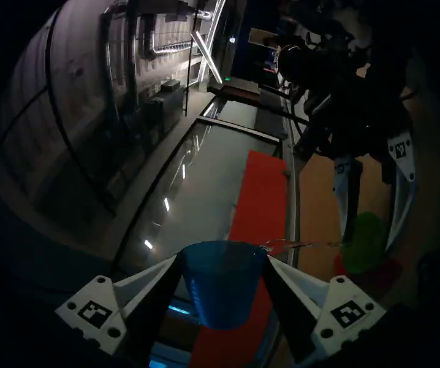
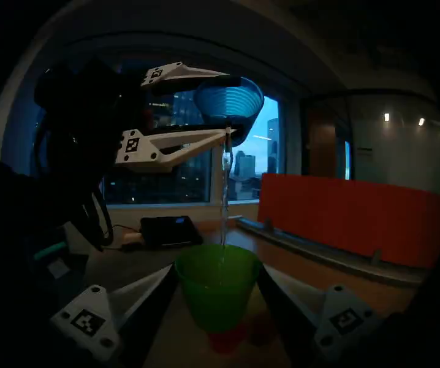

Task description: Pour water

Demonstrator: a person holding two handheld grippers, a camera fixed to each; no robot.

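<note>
Dim light, both views usable.

Left gripper (image 1: 223, 265): its fingers pinch the blue cup (image 1: 223, 288) from both sides. In the right gripper view I see this cup held high in front of the window (image 2: 159, 178). It is tipped on its side, with its ribbed inside facing that camera.

Water (image 2: 225, 184): a thin stream leaves the lower rim of the blue cup and falls straight into the green cup (image 2: 218, 291).

Right gripper (image 2: 218, 273): its fingers clamp the green cup on both sides. The cup is upright, low over the wooden table (image 2: 287, 260). Something red (image 2: 226, 340) sits under its base; I cannot tell what it is or whether the two touch.

Other: a black flat device (image 2: 170, 230) lies on the table below the window, behind the green cup. A red panel (image 2: 355, 214) stands along the table's edge, to the right in the right gripper view.
</note>
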